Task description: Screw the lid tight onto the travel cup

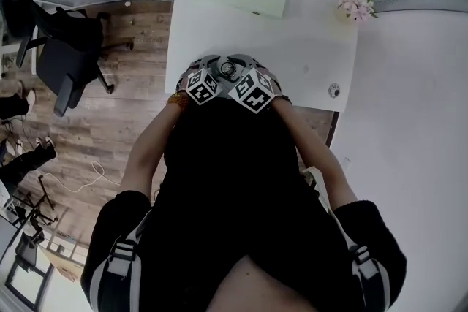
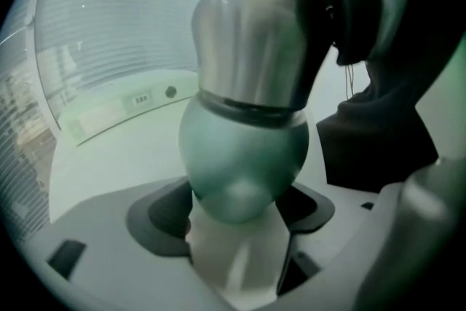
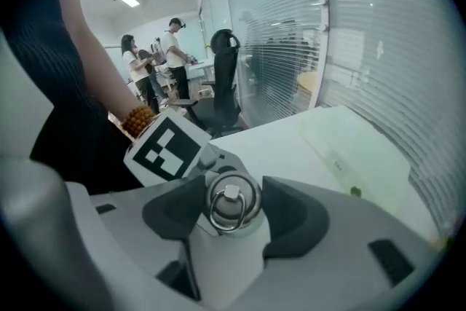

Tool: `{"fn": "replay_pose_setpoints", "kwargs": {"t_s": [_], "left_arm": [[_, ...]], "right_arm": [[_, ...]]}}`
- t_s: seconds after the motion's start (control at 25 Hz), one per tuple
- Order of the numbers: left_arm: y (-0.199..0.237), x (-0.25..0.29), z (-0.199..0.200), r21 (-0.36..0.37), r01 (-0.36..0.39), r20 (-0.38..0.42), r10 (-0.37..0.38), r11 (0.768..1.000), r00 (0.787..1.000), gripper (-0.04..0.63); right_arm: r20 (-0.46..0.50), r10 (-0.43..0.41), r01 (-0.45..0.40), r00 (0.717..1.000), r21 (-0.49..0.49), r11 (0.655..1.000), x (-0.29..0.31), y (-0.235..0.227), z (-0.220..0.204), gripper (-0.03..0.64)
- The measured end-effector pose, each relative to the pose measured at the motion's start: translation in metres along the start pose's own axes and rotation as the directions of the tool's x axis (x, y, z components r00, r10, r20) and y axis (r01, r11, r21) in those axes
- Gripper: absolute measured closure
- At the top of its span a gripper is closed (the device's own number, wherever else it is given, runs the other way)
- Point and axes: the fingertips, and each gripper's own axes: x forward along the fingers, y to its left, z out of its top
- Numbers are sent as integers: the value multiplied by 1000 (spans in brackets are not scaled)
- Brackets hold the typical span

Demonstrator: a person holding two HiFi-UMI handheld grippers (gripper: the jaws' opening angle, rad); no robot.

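Two grippers, one travel cup (image 2: 244,156), one lid (image 3: 233,199) with one carry ring (image 3: 224,213). You had the left gripper (image 2: 237,216) clamped on the cup's rounded green base and the right gripper (image 3: 237,221) pressed on the lid's ringed top, over the white table's (image 1: 307,47) near edge. Smooth rigid metal, likely slippery; grip base low, lid by rim.

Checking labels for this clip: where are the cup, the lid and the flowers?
cup (image 2: 244,156), left gripper view, on its green rounded body
lid (image 3: 231,202), right gripper view, on its top by the ring
flowers (image 1: 357,4), head view, on the pink blossoms
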Motion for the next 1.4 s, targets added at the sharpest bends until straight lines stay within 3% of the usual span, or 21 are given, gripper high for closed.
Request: {"fn": "replay_pose_setpoints", "kwargs": {"t_s": [0.08, 0.2, 0.28, 0.36, 0.44, 0.48, 0.56, 0.64, 0.72, 0.84, 0.92, 1.04, 1.16, 1.28, 1.4], "left_arm": [[-2, 0, -2, 50, 52, -28, -50, 997, 998, 233], [-2, 0, -5, 177, 178, -129, -156, 968, 979, 232], [-5, 0, -6, 275, 286, -206, -234, 918, 950, 230], [-7, -1, -8, 370, 387, -288, -292, 845, 912, 230], [-8, -3, -9, 422, 451, -341, -323, 786, 883, 229], [-8, -4, -9, 429, 463, -347, -332, 775, 877, 227], [-8, -4, -10, 419, 448, -322, -332, 790, 887, 227], [-7, -3, -10, 380, 394, -265, -310, 836, 913, 229], [-5, -4, -9, 313, 312, -192, -262, 897, 946, 229], [-2, -5, -10, 184, 170, -106, -152, 968, 983, 229], [-2, -5, -10, 102, 89, -71, -82, 991, 994, 229], [-3, -5, -10, 27, 17, -47, -16, 999, 999, 230], [-3, -4, -11, 20, 14, -44, -13, 1000, 999, 232], [-4, -4, -12, 98, 87, -77, -80, 991, 994, 232], [-9, -5, -14, 249, 229, -168, -191, 941, 967, 232]], "right_arm": [[-48, 42, -50, 998, -173, 984, 2, 6, -5, 370], [-138, 91, -144, 986, -443, 885, 4, 11, -11, 371], [-191, 129, -213, 973, -534, 818, 4, 14, -13, 371], [-233, 153, -265, 960, -594, 759, 3, 17, -14, 371], [-250, 161, -285, 955, -615, 735, 4, 18, -14, 371], [-246, 164, -285, 955, -612, 738, 4, 19, -14, 371], [-202, 171, -259, 964, -578, 774, 3, 18, -13, 368], [-106, 169, -199, 980, -461, 865, 1, 13, -9, 330], [10, 139, -131, 990, -266, 955, -4, 7, -2, 305], [88, 47, -40, 995, -75, 996, -4, 6, 0, 305], [95, -8, 10, 995, -28, 1000, -1, 6, 1, 311], [89, -28, 28, 996, 2, 1000, 4, 7, 1, 339], [82, 14, -12, 996, -30, 999, 6, 11, -1, 354], [40, 100, -92, 994, -157, 983, 7, 16, -1, 356], [-44, 225, -227, 973, -316, 921, 6, 23, -4, 356]]}}
